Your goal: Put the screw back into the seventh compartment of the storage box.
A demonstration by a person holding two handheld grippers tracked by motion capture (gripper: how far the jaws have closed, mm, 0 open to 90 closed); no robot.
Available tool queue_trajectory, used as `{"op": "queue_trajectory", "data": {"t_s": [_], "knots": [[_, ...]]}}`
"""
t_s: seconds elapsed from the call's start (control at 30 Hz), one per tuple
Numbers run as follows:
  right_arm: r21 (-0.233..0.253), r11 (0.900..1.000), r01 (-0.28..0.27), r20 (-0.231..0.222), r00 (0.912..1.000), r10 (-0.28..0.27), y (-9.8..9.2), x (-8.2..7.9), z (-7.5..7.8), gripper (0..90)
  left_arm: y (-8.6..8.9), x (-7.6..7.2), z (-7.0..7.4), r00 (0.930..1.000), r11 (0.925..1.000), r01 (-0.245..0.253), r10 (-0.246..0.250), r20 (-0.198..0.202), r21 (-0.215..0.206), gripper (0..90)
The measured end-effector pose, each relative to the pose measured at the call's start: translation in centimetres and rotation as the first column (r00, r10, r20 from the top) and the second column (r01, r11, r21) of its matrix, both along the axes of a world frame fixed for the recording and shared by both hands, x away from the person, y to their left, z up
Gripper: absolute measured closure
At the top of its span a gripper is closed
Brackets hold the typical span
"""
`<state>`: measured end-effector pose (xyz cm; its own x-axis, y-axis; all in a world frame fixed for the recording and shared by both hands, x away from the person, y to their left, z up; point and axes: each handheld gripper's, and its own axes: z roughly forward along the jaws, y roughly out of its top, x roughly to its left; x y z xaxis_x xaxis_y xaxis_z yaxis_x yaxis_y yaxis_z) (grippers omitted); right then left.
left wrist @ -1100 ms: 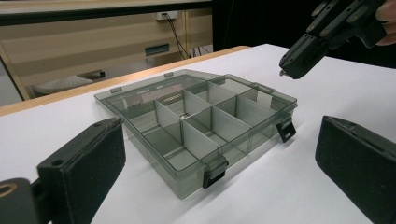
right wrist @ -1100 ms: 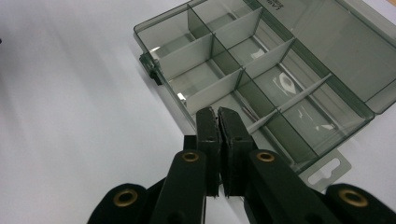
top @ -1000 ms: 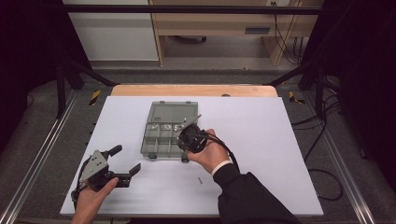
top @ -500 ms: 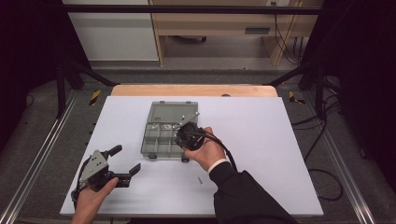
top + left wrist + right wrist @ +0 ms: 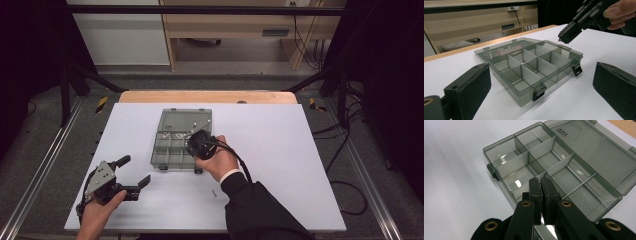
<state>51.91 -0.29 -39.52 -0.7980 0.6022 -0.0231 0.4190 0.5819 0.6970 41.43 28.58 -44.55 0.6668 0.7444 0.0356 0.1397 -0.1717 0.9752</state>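
White tabletop [image 5: 300,150] under dark surroundings, wooden edge at 12 o'clock. Smoky compartment box [image 5: 181,138] near centre, lid [image 5: 596,152] flung open toward 12 o'clock. Right gripper [image 5: 541,185] hovering over box's 3 o'clock edge, jaws pressed together, nothing visibly between them. Left gripper [image 5: 131,173] parked at 8 o'clock, jaws spread wide, well apart from box.
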Motion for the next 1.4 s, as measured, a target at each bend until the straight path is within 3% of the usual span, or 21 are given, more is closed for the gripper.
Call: {"op": "queue_trajectory", "data": {"t_s": [1.1,1.2,1.4], "knots": [[-0.012,1.000,0.012,-0.028,0.9995,-0.012,1.1,0.8,-1.7,87.4,0.0,0.0,0.0,1.0000,1.0000,0.001,-0.001,0.000,-0.001,1.4],[-0.006,1.000,0.026,-0.025,0.9993,-0.026,1.0,0.8,-1.6,78.3,0.0,0.0,0.0,1.0000,1.0000,0.002,-0.002,0.000,-0.001,1.4],[-0.009,0.999,0.036,-0.010,0.9993,-0.036,0.8,0.6,-1.3,68.5,0.0,0.0,0.0,1.0000,1.0000,0.002,-0.002,-0.003,-0.001,1.4]]}}
